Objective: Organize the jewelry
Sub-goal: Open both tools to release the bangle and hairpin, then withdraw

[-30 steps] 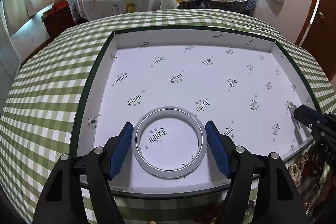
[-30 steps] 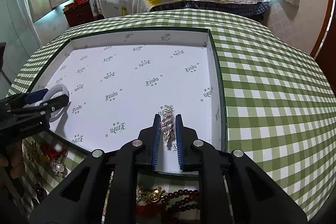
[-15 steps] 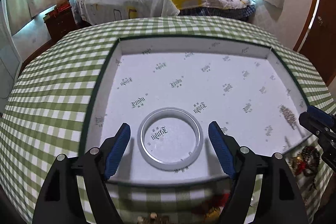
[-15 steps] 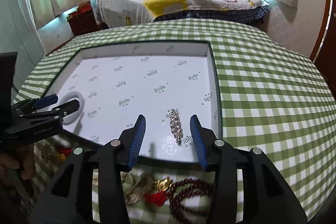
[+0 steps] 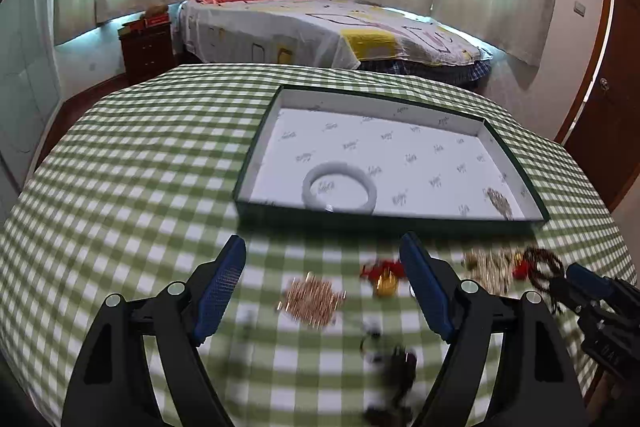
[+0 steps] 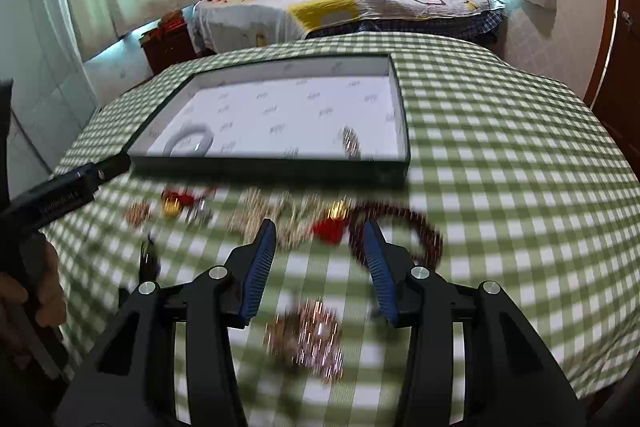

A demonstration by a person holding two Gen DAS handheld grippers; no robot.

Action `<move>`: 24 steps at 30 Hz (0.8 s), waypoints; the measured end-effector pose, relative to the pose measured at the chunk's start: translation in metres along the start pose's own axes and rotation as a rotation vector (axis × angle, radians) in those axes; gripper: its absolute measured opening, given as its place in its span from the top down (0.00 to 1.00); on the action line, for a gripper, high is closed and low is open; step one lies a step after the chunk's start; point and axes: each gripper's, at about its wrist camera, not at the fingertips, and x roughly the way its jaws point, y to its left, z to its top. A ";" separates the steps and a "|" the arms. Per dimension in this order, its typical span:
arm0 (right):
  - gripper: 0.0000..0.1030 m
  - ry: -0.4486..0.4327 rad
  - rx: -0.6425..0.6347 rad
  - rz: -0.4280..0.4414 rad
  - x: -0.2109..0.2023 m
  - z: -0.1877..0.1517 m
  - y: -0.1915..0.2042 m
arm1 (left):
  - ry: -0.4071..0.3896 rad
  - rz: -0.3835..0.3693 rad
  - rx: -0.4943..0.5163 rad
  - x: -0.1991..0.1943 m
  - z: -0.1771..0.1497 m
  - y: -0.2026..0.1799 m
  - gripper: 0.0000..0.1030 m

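Left claw angled down over loose jewelry, opening wide, empty; right claw likewise, moderately spread.

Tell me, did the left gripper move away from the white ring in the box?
Yes. The left gripper has backed out of the box, leaving the white ring inside, and now hangs over the jewelry on the checked cloth.

A shallow dark-green rectangular box with a white printed lining sits on the checked cloth. Inside, a white round bangle lies flat near the front wall, and a small sparkly metal piece lies in the front right corner. A blurred scatter of gold, red and dark-beaded jewelry lies loose on the cloth just before the box.
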 end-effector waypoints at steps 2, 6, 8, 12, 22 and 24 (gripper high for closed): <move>0.53 0.007 -0.005 0.005 -0.003 -0.011 0.002 | -0.004 0.007 0.006 -0.010 -0.011 0.001 0.26; 0.51 0.012 -0.004 0.023 -0.004 -0.026 0.004 | -0.003 0.021 0.009 -0.022 -0.028 0.003 0.26; 0.51 0.011 -0.011 0.027 -0.003 -0.032 0.006 | 0.006 0.025 0.005 -0.023 -0.036 0.004 0.25; 0.51 0.026 -0.024 0.035 0.000 -0.040 0.011 | 0.040 0.028 -0.003 -0.023 -0.053 0.004 0.25; 0.50 0.023 -0.046 0.010 0.004 -0.048 0.013 | 0.043 0.037 -0.002 -0.028 -0.062 0.006 0.25; 0.50 0.020 -0.053 0.003 0.004 -0.049 0.014 | 0.046 0.036 -0.002 -0.027 -0.063 0.006 0.25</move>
